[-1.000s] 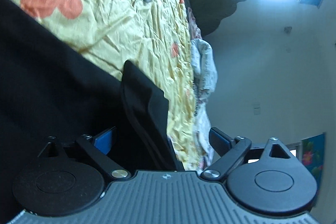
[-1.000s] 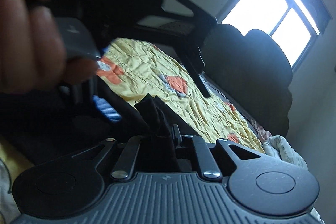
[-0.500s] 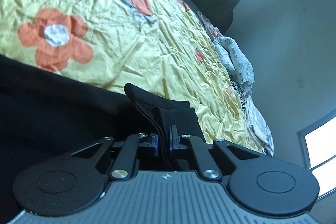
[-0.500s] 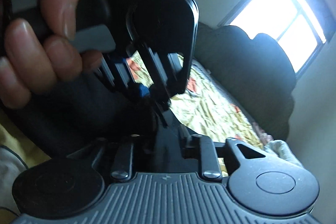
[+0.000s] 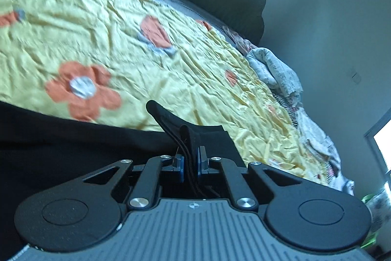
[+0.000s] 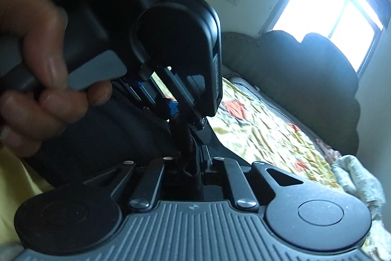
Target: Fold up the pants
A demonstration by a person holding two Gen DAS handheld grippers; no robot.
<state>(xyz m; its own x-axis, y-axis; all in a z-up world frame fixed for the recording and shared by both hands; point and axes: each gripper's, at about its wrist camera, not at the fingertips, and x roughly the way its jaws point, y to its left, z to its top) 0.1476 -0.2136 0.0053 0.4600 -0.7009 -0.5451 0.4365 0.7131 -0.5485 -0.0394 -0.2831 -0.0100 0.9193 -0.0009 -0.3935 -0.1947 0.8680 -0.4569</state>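
The black pants lie across the near side of the yellow flowered bedspread. The left gripper is clenched on a raised fold of the fabric, and the right gripper pinches the same bunched edge just beside it. A hand squeezes the left gripper's trigger.

Daylight from the window blows out to white; nearby hand motion-blurred, room dim, fisheye edges bent.
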